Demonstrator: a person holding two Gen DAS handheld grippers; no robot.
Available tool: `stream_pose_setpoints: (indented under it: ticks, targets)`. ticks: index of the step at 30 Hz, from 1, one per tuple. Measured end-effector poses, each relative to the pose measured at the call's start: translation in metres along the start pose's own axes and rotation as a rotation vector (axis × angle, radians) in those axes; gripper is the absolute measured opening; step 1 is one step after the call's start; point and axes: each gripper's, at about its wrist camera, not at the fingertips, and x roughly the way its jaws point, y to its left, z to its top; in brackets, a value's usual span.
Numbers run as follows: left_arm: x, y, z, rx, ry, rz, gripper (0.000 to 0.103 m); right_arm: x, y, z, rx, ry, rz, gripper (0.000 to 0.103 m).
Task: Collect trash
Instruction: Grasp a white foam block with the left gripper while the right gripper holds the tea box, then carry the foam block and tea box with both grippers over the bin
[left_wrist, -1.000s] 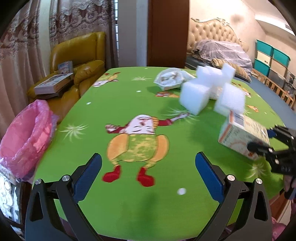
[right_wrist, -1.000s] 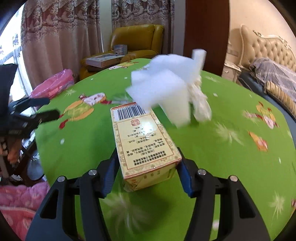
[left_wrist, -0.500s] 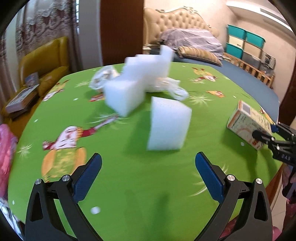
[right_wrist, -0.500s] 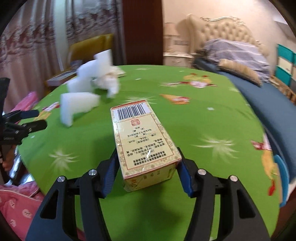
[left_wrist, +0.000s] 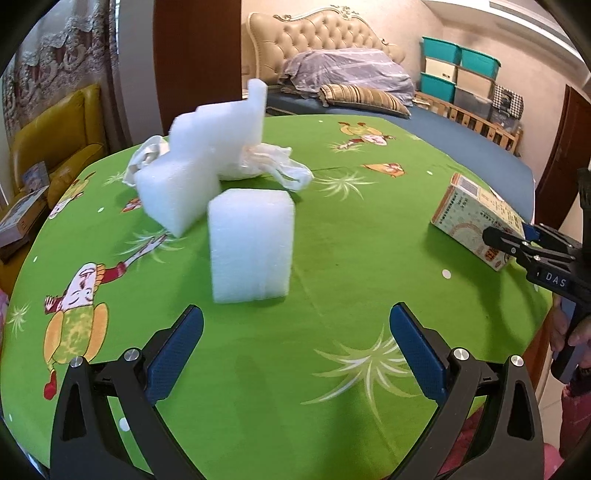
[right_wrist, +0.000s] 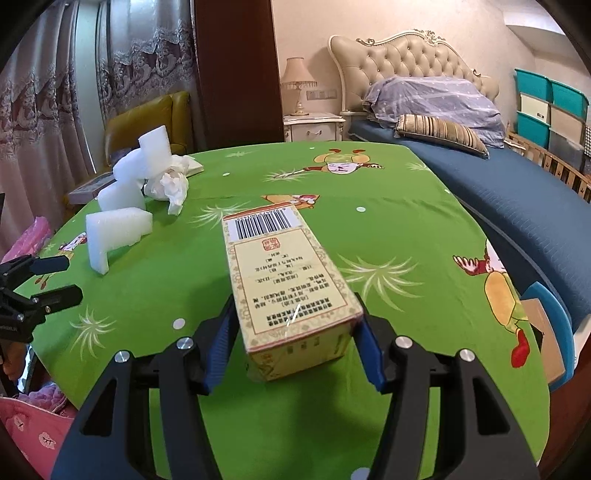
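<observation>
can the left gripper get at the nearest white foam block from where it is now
Probably yes: the left gripper is open and empty, and the foam block stands straight ahead on the green tablecloth with nothing between them.

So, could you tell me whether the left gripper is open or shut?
Open: the left gripper has its jaws wide apart with nothing between them, just short of the foam block.
</observation>
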Motion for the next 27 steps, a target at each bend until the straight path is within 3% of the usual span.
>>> stream_pose_setpoints:
  ticks: [9,15,16,19,23,27]
  targets:
    - [0.014,0.006,0.030,-0.035,-0.019,0.083,0.095,-0.001,-0.001,0.000,0.004,-0.002,0.006,0.057]
    - [0.034,0.018,0.046,-0.018,0.015,0.128,0.094,-0.004,-0.002,-0.001,0.008,-0.004,0.008,0.057]
    - [0.036,0.018,0.048,-0.017,0.021,0.121,0.087,-0.004,-0.002,-0.001,0.009,-0.003,0.012,0.057]
    - [0.043,0.015,0.045,-0.016,0.052,0.082,0.048,-0.006,0.001,-0.003,-0.004,-0.009,0.019,0.057]
    - [0.028,0.009,0.032,-0.003,0.006,0.042,0.047,-0.010,0.011,-0.008,-0.041,-0.022,0.021,0.057]
    - [0.011,0.010,0.016,0.018,-0.026,0.061,0.047,-0.010,0.019,-0.011,-0.042,-0.023,0.046,0.057]
